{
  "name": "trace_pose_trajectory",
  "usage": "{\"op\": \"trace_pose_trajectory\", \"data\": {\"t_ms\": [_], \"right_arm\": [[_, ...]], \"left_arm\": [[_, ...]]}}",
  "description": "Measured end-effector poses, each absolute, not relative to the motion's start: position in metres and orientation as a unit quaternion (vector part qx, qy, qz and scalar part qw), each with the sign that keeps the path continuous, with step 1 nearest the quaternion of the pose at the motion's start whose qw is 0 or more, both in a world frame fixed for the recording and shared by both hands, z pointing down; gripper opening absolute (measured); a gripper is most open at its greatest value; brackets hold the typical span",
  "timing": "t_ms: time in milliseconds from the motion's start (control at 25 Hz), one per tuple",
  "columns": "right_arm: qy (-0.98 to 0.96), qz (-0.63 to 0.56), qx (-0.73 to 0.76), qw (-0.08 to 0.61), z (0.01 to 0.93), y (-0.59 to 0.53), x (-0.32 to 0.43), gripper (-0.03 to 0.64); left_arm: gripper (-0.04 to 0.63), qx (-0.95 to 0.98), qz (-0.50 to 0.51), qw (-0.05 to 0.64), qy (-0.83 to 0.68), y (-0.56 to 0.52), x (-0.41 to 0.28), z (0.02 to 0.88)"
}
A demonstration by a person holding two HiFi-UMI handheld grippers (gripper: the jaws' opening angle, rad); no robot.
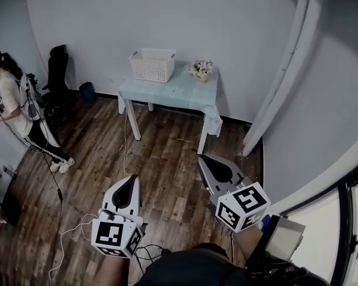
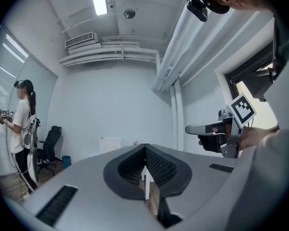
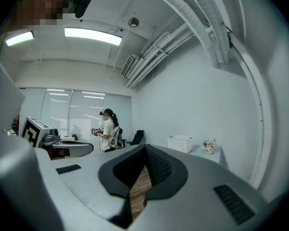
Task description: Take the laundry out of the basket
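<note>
The white laundry basket [image 1: 152, 64] stands on a small table [image 1: 185, 94] with a pale blue cloth against the far wall. I cannot see into it from here, so no laundry shows. It appears small and distant in the left gripper view [image 2: 111, 145] and the right gripper view [image 3: 179, 143]. My left gripper [image 1: 130, 182] and right gripper [image 1: 205, 160] hover over the wooden floor well short of the table. Both point toward it, shut, with nothing between the jaws [image 2: 145, 147] [image 3: 145, 147].
A flower pot [image 1: 201, 70] sits on the table beside the basket. A person [image 1: 15, 109] holding grippers stands at the left by a black office chair [image 1: 57, 70]. Cables [image 1: 71, 231] lie on the floor near my feet. A white pillar [image 1: 277, 76] rises at the right.
</note>
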State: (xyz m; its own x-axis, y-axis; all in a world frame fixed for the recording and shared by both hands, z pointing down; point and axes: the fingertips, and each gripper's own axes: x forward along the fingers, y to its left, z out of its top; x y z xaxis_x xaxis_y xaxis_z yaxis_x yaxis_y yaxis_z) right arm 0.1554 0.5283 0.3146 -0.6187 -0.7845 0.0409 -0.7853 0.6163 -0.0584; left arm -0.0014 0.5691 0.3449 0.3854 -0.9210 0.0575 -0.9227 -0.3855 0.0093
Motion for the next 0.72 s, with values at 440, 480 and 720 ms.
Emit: {"op": "trace_pose_trajectory", "data": {"t_ms": [440, 480, 720], "right_arm": [[-0.904, 0.037, 0.425, 0.022, 0.327, 0.489, 0.116, 0.014], [-0.905, 0.038, 0.423, 0.016, 0.327, 0.478, 0.114, 0.014], [-0.912, 0.053, 0.407, -0.011, 0.332, 0.397, 0.114, 0.014]], "left_arm": [[0.006, 0.834, 0.019, 0.032, -0.551, 0.521, -0.03, 0.362], [0.006, 0.832, 0.02, 0.032, -0.553, 0.511, -0.032, 0.362], [0.006, 0.822, 0.031, 0.022, -0.568, 0.438, -0.033, 0.358]]}}
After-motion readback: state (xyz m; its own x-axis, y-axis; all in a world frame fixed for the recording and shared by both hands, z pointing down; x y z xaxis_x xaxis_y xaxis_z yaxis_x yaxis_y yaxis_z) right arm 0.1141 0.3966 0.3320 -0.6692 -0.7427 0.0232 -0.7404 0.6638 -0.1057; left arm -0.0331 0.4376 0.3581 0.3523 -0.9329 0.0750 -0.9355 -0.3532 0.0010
